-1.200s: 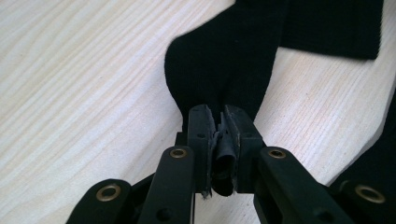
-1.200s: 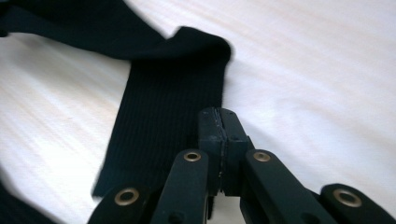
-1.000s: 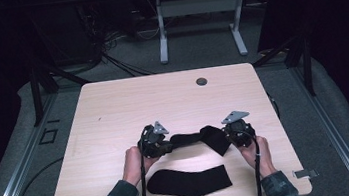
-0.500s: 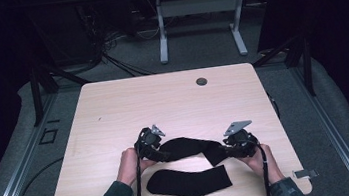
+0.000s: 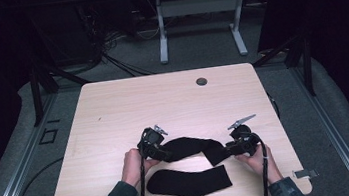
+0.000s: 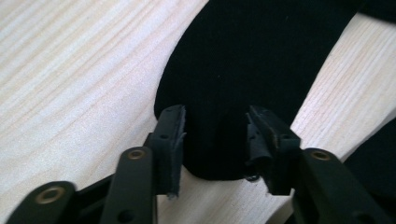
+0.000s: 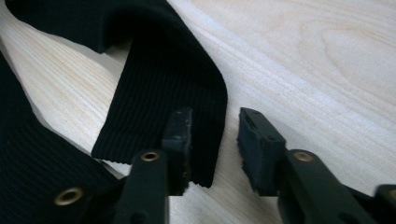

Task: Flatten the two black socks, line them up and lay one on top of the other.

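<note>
Two black socks lie on a pale wooden table (image 5: 162, 99). The upper sock (image 5: 188, 145) stretches flat between my two grippers. My left gripper (image 5: 161, 152) is open at the sock's rounded toe (image 6: 252, 60), which lies between the jaws of the left gripper (image 6: 215, 135) without being pinched; these jaws have just been closing. My right gripper (image 5: 229, 147) is open at the cuff end (image 7: 163, 79); one jaw of the right gripper (image 7: 215, 135) hangs over the cuff's corner, the other over bare wood, and they too have just been closing. The second sock (image 5: 190, 181) lies flat nearer the front edge.
A round cable hole (image 5: 201, 81) sits near the table's far edge. Behind the table stands another table's white frame (image 5: 199, 24) on a grey floor. The person's hands and camouflage sleeves come in at the front edge, beside the second sock (image 7: 28, 158).
The upper sock, first held raised between both shut grippers, has come down flat on the table. Both grippers have let go and their jaws now stand apart. The right hand sank slightly.
</note>
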A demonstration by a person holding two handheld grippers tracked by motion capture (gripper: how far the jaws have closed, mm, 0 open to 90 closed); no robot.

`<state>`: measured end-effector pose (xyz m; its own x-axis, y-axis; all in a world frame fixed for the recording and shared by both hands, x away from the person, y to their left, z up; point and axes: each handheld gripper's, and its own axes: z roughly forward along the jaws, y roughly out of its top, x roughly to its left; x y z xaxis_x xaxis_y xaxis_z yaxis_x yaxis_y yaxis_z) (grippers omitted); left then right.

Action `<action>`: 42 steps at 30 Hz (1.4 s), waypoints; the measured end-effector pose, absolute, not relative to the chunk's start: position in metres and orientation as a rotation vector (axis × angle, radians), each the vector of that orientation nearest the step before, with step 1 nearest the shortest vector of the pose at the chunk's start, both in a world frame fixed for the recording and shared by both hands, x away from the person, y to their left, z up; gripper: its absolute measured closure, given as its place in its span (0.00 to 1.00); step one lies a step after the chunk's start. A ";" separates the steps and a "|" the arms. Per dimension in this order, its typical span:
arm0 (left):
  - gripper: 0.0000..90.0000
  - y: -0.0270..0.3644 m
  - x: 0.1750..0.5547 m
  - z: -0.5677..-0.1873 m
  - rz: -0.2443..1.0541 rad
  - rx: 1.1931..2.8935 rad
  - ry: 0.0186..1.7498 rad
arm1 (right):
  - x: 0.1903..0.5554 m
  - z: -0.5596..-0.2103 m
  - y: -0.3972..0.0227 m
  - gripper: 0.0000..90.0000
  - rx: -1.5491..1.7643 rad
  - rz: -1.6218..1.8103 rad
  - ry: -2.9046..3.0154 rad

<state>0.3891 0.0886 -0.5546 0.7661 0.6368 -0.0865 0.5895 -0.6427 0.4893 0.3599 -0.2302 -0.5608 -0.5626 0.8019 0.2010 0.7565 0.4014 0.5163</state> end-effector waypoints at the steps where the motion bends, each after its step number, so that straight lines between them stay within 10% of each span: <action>1: 0.69 0.089 0.389 -0.555 0.131 2.464 0.923 | 0.360 -0.561 -0.230 0.79 1.437 0.873 2.562; 11: 0.91 0.089 0.391 -0.555 0.163 2.494 0.920 | 0.364 -0.561 -0.231 0.98 1.424 0.881 2.592; 26: 0.92 0.098 0.400 -0.555 0.116 2.474 0.902 | 0.374 -0.512 -0.203 0.98 0.655 0.653 2.291; 32: 0.63 0.105 0.401 -0.552 0.068 2.479 0.923 | 0.347 -0.541 -0.222 0.68 0.644 0.620 2.592; 42: 0.25 0.108 0.397 -0.543 0.195 2.376 0.993 | 0.351 -0.531 -0.243 0.47 1.028 0.973 2.544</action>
